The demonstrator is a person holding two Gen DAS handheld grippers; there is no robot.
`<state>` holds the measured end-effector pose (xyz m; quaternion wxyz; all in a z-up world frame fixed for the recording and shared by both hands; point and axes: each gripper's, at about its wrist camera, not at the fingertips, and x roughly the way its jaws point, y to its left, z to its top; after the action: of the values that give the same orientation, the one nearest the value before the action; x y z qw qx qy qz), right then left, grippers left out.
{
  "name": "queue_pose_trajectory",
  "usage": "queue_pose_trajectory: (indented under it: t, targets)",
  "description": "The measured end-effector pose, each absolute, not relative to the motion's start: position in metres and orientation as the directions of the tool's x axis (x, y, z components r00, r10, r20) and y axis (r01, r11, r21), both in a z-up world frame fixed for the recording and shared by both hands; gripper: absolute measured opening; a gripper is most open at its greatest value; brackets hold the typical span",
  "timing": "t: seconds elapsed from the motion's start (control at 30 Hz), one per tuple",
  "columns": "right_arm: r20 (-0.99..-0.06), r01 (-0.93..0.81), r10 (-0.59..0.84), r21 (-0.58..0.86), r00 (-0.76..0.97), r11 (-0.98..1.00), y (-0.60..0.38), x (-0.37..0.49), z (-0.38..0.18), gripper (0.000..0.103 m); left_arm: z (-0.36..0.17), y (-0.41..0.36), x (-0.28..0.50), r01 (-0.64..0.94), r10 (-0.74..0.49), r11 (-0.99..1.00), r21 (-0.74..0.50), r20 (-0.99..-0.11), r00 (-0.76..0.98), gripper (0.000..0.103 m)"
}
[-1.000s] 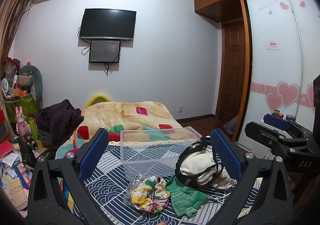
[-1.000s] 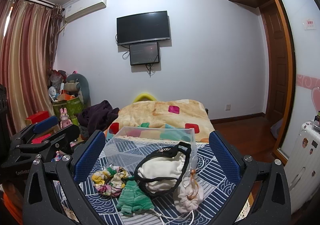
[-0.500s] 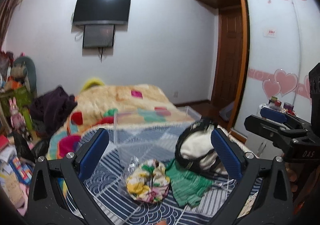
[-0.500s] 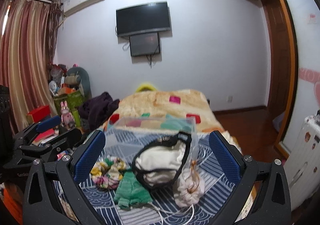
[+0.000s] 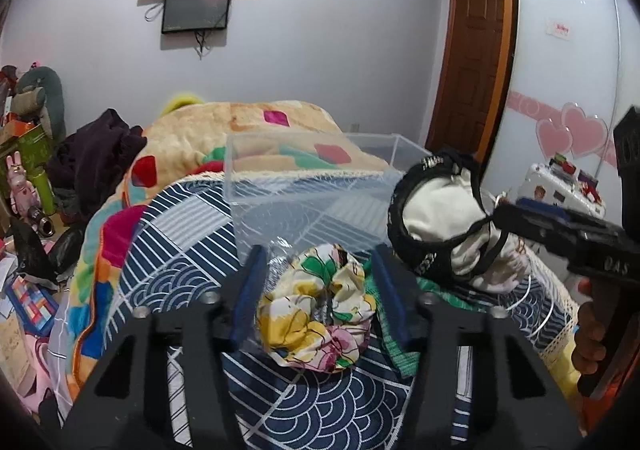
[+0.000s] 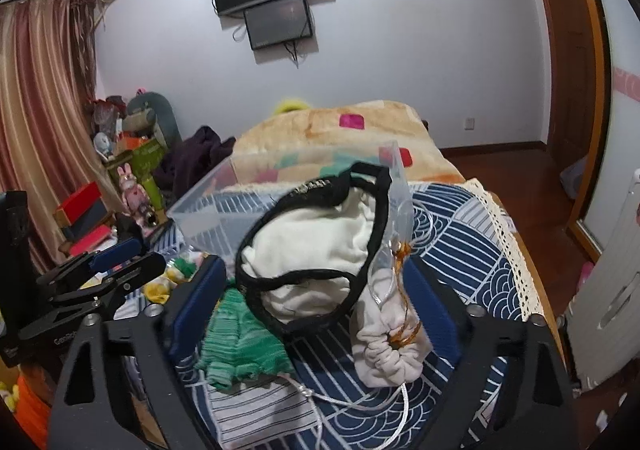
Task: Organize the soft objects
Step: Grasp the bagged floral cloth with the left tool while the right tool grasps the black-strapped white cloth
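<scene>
A floral scrunchie (image 5: 316,310) lies on the blue patterned bedspread (image 5: 320,402). My left gripper (image 5: 318,290) is open with a blue finger on each side of it. A cream pouch with black trim (image 6: 316,250) leans on a clear plastic box (image 6: 224,206). My right gripper (image 6: 316,290) is open around the pouch, with a green knit piece (image 6: 240,346) and a small cream drawstring bag (image 6: 388,346) between its fingers. The box (image 5: 308,186) and pouch (image 5: 440,218) also show in the left wrist view.
A patchwork blanket (image 5: 240,130) covers the bed behind the box. Dark clothes (image 5: 96,154) and clutter pile at the left. A wooden door (image 5: 468,62) and a wardrobe with hearts (image 5: 568,90) stand at the right. White cords (image 6: 360,398) trail near the bed edge.
Both grippers have moved forward and down toward the bed. The left fingers narrowed around the scrunchie and the right fingers narrowed around the pouch.
</scene>
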<state>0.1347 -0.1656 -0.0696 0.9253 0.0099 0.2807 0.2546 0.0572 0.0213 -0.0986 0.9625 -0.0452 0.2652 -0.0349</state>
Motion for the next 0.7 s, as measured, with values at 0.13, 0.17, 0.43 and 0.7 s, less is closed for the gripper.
queue_pose_trajectory:
  t: [0.13, 0.17, 0.43, 0.7]
  targets:
    - [-0.517, -0.467, 0.479, 0.164, 0.710, 0.869, -0.167, 0.137, -0.070, 0.061, -0.110, 0.020, 0.066, 0.038, -0.084, 0.995, -0.097, -0.538, 0.839, 0.046]
    - [-0.519, -0.470, 0.485, 0.172, 0.703, 0.866, -0.167, 0.138, -0.070, 0.056, -0.115, 0.021, 0.069, 0.039, -0.090, 0.994, -0.104, -0.550, 0.830, 0.046]
    - [-0.567, -0.465, 0.469, 0.165, 0.677, 0.870, -0.155, 0.151, -0.080, 0.056, -0.127, 0.029, 0.076, 0.055, -0.144, 0.984, -0.170, -0.576, 0.805, 0.020]
    - [-0.614, -0.438, 0.378, 0.057, 0.693, 0.897, -0.150, 0.151, -0.075, 0.058, -0.116, 0.024, 0.068, 0.080, -0.166, 0.981, -0.177, -0.544, 0.823, 0.009]
